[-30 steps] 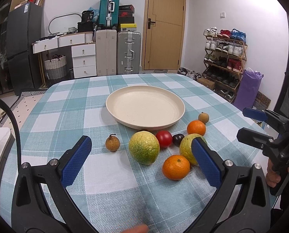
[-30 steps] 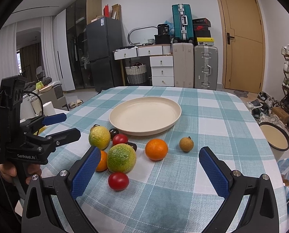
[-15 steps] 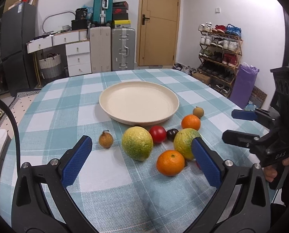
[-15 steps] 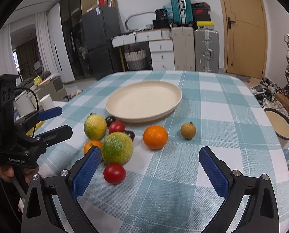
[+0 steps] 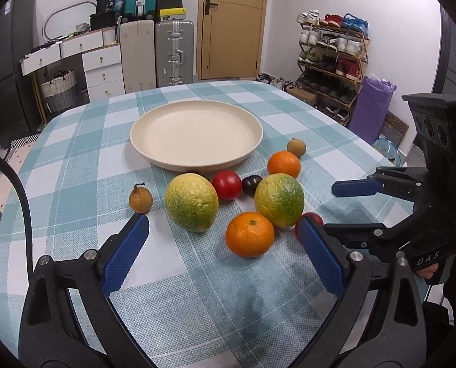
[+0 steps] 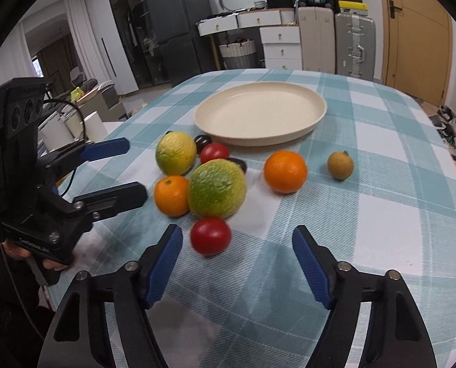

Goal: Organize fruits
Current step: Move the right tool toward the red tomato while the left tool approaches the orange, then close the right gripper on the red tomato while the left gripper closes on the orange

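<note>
Fruit is clustered on the checked cloth (image 5: pixel 74 165) just in front of an empty plate (image 5: pixel 196 136).

The left gripper (image 5: pixel 224 253) is held with its jaws wide and closing slightly, nothing between them; an orange (image 5: pixel 249 235) lies just ahead. The right gripper (image 6: pixel 237 265) is closing, its pads still apart, with a tomato (image 6: pixel 210 236) just beyond the tips, seemingly untouched though blurred. Two green citrus (image 5: pixel 191 202) are flanked by small brown fruits (image 5: pixel 140 199).

White letters "DAS" on the right gripper (image 5: pixel 335 211) body.
</note>
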The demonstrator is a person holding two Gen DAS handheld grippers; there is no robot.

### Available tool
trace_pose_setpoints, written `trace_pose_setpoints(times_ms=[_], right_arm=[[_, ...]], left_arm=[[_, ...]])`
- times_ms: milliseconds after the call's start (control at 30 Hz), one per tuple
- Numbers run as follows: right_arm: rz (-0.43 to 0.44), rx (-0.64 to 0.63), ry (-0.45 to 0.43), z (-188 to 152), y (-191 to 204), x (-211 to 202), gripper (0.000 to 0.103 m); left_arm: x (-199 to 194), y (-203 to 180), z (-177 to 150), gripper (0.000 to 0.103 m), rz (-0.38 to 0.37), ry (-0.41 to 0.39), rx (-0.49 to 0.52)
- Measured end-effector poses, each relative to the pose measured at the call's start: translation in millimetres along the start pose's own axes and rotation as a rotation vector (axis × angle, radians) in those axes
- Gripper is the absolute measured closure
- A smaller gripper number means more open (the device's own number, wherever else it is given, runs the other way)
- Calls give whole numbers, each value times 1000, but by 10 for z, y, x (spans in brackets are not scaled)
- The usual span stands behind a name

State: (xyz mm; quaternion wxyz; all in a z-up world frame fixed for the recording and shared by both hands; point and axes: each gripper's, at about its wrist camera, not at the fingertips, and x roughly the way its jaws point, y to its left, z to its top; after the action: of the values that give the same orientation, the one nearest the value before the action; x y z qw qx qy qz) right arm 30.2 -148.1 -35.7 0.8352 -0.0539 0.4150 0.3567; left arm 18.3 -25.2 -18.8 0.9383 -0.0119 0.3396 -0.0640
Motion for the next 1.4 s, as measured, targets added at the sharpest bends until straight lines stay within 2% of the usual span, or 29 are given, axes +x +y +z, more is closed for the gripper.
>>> trace_pose_setpoints(times_ms=[167,433,667,867,1100,1367,1400], right_arm=[[40,27,36,13,42,91,44],[41,-13,70,23,143,188,54],[26,-9,78,43,168,211,70],[46,8,39,5,140,97,71],[54,44,-3,-12,18,-36,72],[79,67,24,-25,-12,-27,70],[73,59,25,-22,5,-24,70]], left_arm=[[108,55,-37,13,-19,63,-39],[121,56,-74,13,-30,92,-49],[166,22,-90,13,-34,121,-52],[247,-10,-89,13,-37,164,-59],[378,-64,-101,35,-54,218,-65],[448,-107,-55,36,-56,219,-56],[455,-107,-48,39,-59,218,-59]])
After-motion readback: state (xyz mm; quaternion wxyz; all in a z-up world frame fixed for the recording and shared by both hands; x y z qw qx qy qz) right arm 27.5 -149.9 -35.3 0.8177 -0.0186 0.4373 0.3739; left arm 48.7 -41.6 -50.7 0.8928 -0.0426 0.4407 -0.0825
